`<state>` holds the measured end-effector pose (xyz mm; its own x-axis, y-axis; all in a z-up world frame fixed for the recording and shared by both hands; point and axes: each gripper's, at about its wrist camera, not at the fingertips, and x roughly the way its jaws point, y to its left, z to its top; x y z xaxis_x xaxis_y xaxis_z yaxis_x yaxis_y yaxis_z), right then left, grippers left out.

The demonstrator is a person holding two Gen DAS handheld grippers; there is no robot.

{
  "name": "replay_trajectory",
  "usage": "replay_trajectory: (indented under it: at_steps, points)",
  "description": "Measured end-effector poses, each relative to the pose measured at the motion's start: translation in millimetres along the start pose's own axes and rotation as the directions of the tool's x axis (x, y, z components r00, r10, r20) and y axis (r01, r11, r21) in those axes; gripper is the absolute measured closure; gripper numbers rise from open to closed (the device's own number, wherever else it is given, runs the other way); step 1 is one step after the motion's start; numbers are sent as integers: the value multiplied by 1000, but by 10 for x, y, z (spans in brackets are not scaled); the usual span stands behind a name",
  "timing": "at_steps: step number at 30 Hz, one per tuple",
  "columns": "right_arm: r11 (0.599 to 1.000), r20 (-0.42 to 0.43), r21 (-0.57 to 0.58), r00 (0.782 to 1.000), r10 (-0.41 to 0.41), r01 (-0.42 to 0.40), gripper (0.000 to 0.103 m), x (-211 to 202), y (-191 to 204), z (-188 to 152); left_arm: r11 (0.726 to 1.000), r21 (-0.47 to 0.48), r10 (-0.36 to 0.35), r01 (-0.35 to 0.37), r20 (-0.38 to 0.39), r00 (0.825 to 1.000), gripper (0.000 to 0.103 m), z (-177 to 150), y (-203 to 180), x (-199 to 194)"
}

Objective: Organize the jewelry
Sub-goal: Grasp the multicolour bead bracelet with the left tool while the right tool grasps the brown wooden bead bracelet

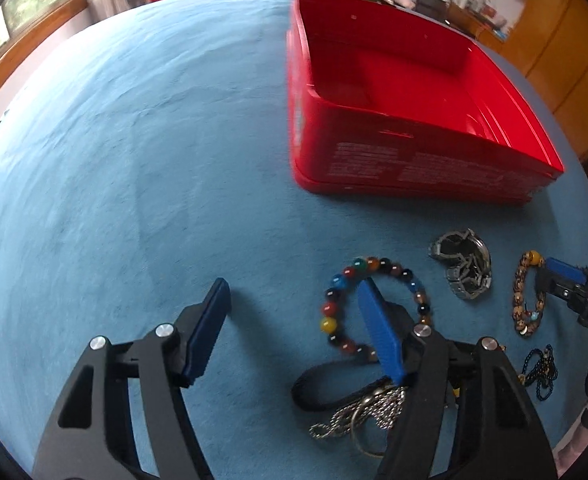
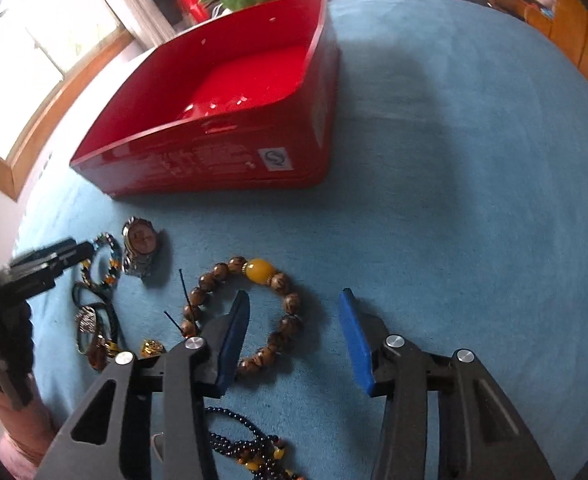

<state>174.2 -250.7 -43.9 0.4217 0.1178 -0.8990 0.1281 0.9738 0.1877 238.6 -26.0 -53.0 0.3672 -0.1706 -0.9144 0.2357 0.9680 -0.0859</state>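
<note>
- I had both grippers angled down over a blue cloth (image 1: 142, 168), each lined up on its own bracelet; I judged the step to be the reach before a pick-up, with nothing lifted yet.
- My left gripper (image 1: 294, 328) stood with jaws apart and nothing clamped. One blue pad sat inside the ring of the colour bracelet (image 1: 335, 308), the other on bare cloth to its left, so the near side of the ring lay between them.
- My right gripper (image 2: 294, 336) was likewise parted and gripping nothing. One pad sat inside the wood bracelet (image 2: 290, 304), which has a yellow bead at the top; the other pad sat outside it to the right.
- The red box (image 1: 413, 160) stood open and looked empty, just beyond the jewelry.
- Other pieces lay on the cloth: a watch (image 2: 140, 246) between the two bracelets, a silver chain (image 1: 357, 412) under the left gripper, and a dark necklace (image 2: 246, 448) under the right.
- Next, as I judged it, each gripper needed to close on its strand of beads, lift, and carry to the box. Round beads could slip, so the pinch should be square.
- Writing: white print on the box wall was too blurred to read; a white sticker (image 2: 276, 159) showed a round mark. The right gripper body showed "DAS" in the left view.
</note>
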Motion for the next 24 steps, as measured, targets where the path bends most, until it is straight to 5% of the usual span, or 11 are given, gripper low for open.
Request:
replay_trajectory:
  at_steps: [6, 8, 12, 20, 24]
  points:
    - [994, -11, -90, 998, -60, 59, 79, 92, 228, 69, 998, 67, 10, -10, -1, 1000, 54, 9, -158, 92]
    - [994, -17, -101, 999, -47, 45, 91, 99, 290, 58, 996, 84, 5, -5, -1, 1000, 66, 5, -196, 83]
    - [997, -20, -74, 1000, -2, 0, 92, 70, 252, 25, 996, 92, -16, 16, -10, 1000, 97, 7, -202, 78]
    - [976, 29, -24, 976, 216, -215, 92, -268, 175, -123, 994, 55, -94, 93, 19, 995, 97, -29, -65, -148]
    - [970, 70, -34, 967, 244, -242, 92, -487, 217, -107, 990, 61, -135, 130, 79, 988, 97, -88, -137, -461]
